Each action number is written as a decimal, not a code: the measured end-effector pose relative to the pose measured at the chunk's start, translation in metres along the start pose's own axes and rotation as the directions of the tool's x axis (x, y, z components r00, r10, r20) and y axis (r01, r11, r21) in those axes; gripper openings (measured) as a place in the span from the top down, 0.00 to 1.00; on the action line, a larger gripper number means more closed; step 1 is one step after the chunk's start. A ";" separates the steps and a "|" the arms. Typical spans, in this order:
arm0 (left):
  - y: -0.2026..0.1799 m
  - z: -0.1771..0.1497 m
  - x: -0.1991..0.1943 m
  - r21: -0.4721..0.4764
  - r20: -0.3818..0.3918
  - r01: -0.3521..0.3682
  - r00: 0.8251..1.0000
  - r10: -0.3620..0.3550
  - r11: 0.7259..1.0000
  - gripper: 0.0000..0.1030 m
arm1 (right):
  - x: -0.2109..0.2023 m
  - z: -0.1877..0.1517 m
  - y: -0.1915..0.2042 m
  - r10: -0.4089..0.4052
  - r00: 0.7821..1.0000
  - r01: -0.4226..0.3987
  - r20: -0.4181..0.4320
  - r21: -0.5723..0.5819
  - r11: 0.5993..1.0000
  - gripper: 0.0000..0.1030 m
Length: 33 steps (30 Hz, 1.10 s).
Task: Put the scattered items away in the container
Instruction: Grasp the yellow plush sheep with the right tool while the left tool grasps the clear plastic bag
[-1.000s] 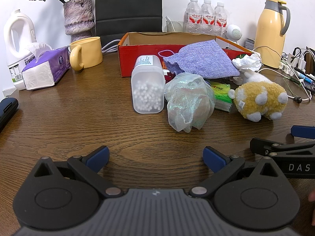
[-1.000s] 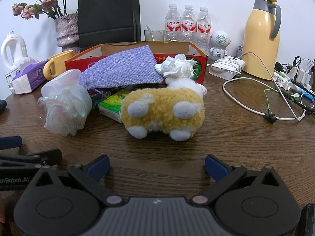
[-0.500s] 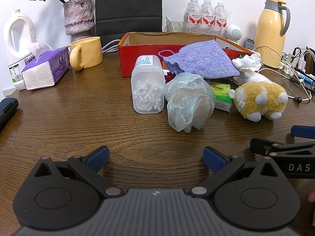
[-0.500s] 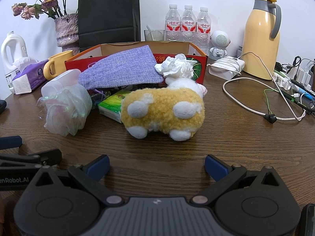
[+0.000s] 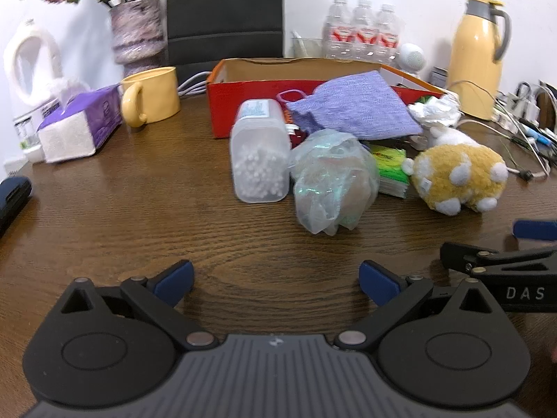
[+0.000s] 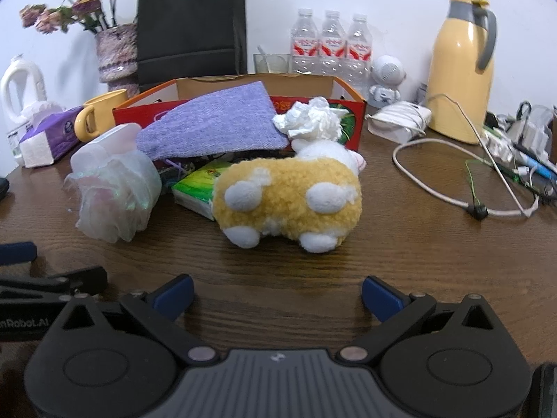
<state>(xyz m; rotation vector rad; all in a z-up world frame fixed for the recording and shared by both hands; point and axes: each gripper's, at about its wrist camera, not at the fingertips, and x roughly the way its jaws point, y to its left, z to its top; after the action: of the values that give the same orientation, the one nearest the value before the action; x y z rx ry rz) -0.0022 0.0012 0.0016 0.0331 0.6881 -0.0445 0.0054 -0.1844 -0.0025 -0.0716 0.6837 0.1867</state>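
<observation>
Plush yellow-and-white toy animal (image 6: pixel 287 202), lying on its side on the brown wooden table (image 6: pixel 400 244) before the red cardboard box (image 6: pixel 351 118). We judge it light, soft and compressible; grip across its round body. Beside it lie a crumpled clear plastic bag (image 5: pixel 332 181) and a translucent swab jar (image 5: pixel 260 160). Our left gripper (image 5: pixel 275 280) and right gripper (image 6: pixel 276 294) are spread wide, empty.

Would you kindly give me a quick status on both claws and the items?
Left claw open, empty. Right claw open, empty, facing plush. Items not yet in box; cloth draped over its front edge. Nothing blocking.
</observation>
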 end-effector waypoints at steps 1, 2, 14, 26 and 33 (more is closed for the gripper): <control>0.000 0.002 -0.001 0.009 0.008 0.019 1.000 -0.019 1.000 0.00 | -0.001 0.000 -0.001 -0.001 1.000 0.001 0.004 -0.023 1.000 0.01; 0.001 0.004 -0.004 0.005 0.031 0.039 0.999 -0.039 0.999 0.00 | -0.004 0.001 -0.002 0.002 1.000 -0.001 0.017 -0.032 0.999 0.01; -0.005 0.047 0.023 -0.061 0.068 0.168 0.984 -0.164 0.984 0.51 | 0.004 0.051 -0.046 0.109 0.988 -0.122 0.106 0.121 0.985 0.04; -0.007 0.032 -0.011 -0.005 0.114 0.152 0.982 -0.151 0.988 0.67 | 0.030 0.049 -0.032 0.112 0.992 -0.119 0.061 0.112 0.987 0.11; -0.008 0.025 -0.032 -0.011 0.141 0.141 0.980 -0.138 0.990 0.67 | 0.008 0.036 -0.035 0.096 0.992 -0.103 0.078 0.095 0.990 0.17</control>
<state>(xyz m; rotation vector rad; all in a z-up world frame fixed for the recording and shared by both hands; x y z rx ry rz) -0.0117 -0.0067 0.0411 -0.0382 0.5499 -0.1731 0.0410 -0.2129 0.0207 0.0645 0.6227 0.2497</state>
